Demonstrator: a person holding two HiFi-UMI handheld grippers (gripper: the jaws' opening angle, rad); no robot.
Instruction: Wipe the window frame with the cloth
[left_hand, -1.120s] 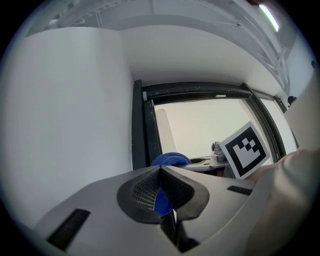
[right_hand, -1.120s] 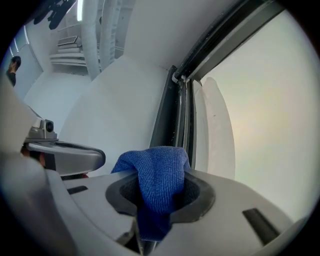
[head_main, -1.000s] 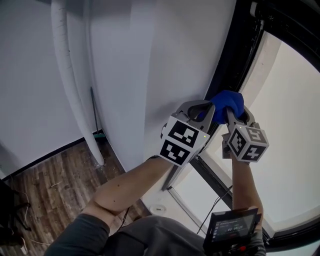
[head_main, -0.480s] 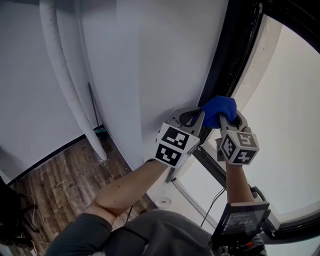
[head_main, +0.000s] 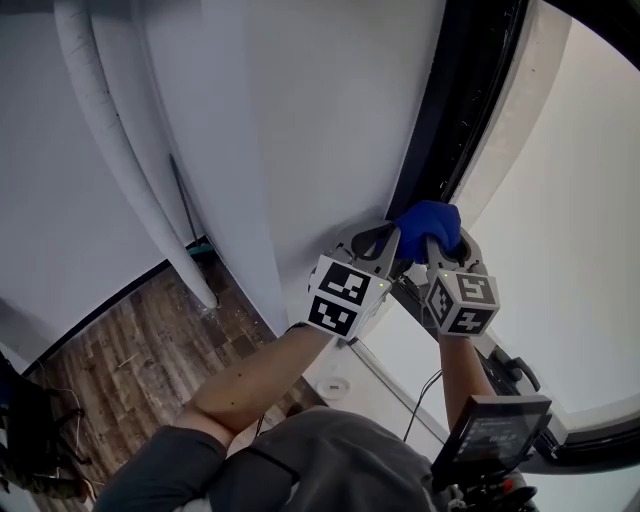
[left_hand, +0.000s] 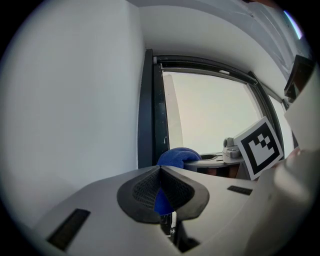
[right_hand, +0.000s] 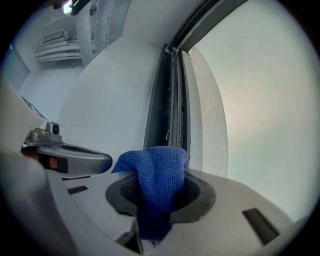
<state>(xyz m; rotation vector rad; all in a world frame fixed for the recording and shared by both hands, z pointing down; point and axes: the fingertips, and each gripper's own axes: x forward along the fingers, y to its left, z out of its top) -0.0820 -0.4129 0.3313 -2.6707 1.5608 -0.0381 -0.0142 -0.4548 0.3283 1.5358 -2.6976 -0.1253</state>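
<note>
A blue cloth (head_main: 427, 224) is pressed against the black window frame (head_main: 455, 110) where it meets the white wall. My right gripper (head_main: 442, 246) is shut on the cloth, which bulges out over the jaws in the right gripper view (right_hand: 157, 172), with the frame (right_hand: 170, 100) just beyond. Close beside it on the left, my left gripper (head_main: 384, 243) has its jaws together. In the left gripper view the pads (left_hand: 145, 192) meet at the tip, with the cloth (left_hand: 176, 156) behind them against the frame (left_hand: 149, 110). A little blue shows through the gap under the tip.
The white wall (head_main: 310, 120) runs left of the frame and bright glass (head_main: 570, 200) lies to the right. A white pipe (head_main: 130, 170) comes down to the wood floor (head_main: 130, 340). A screen device (head_main: 490, 425) hangs at the person's waist.
Both grippers have slid together down the black frame with the cloth, nearer the lower crossbar. The head view has swung with them.
</note>
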